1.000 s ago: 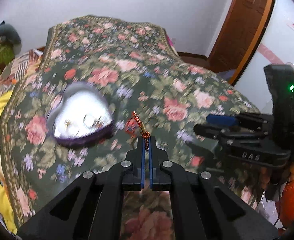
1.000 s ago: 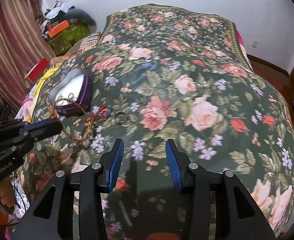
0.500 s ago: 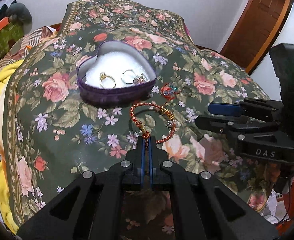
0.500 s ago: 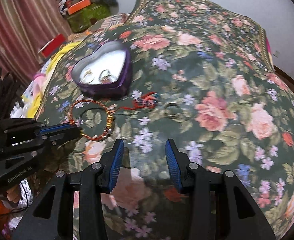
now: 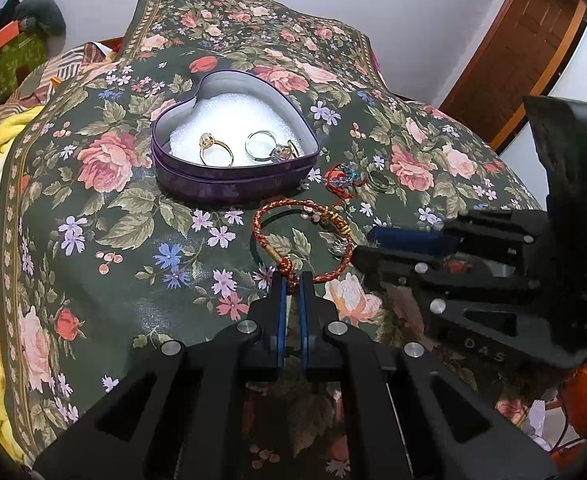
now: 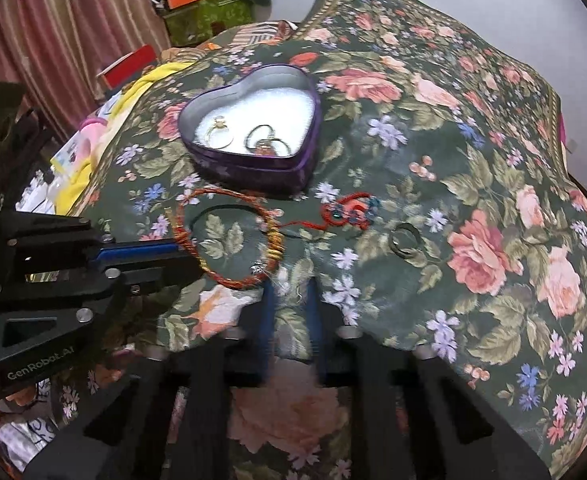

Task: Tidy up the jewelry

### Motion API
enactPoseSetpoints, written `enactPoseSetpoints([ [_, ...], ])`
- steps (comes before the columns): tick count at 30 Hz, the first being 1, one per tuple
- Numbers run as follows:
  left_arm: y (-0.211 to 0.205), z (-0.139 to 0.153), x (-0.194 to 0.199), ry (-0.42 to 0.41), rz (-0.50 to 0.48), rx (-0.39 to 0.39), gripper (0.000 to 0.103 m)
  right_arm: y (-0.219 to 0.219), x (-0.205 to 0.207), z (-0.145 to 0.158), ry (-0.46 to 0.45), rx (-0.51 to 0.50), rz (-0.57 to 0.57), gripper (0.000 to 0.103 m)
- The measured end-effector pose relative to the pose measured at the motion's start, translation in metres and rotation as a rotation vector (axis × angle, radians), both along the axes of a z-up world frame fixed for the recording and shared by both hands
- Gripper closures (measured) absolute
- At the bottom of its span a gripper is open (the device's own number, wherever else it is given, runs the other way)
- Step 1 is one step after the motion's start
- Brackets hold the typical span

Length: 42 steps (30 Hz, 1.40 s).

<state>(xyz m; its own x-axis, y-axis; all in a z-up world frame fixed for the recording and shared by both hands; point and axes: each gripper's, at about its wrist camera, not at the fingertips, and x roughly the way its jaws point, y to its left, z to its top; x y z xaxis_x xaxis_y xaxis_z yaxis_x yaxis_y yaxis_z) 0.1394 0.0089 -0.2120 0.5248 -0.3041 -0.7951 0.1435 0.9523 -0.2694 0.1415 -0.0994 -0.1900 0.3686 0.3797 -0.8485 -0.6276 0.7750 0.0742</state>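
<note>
The left gripper (image 5: 290,280), marked "GenRobot.AI", pinched the red cord bracelet (image 5: 302,240) just short of the heart-shaped tin (image 5: 233,184) on the bed, while the "DAS" right gripper (image 6: 289,300) hovered parted.

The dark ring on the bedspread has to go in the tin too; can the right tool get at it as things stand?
Probably yes: the dark ring lies alone on the bedspread, just ahead and to the right of the open right tool, with nothing over it.

Legible markings: two, both on gripper bodies.
"DAS" stood on the right gripper (image 5: 377,246), lower right; "GenRobot.AI" on the left gripper (image 6: 181,250), lower left.
</note>
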Motion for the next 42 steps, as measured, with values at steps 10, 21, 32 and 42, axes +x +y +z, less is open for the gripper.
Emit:
enactPoseSetpoints([
  [10, 0.001, 0.005, 0.000, 0.000, 0.013, -0.019, 0.073, -0.011, -0.004, 0.020, -0.037, 0.064, -0.045, 0.099],
  [21, -0.005, 0.003, 0.012, -0.011, 0.052, 0.012, 0.080, -0.024, -0.005, 0.053, -0.105, 0.125, -0.084, 0.099],
  [32, -0.010, -0.002, 0.010, -0.010, -0.012, 0.010, 0.096, -0.007, -0.006, 0.032, -0.014, 0.095, -0.021, 0.090],
  [42, 0.002, 0.010, -0.007, -0.042, 0.018, 0.102, 0.061, 0.010, -0.004, 0.021, 0.021, 0.069, 0.025, 0.090],
])
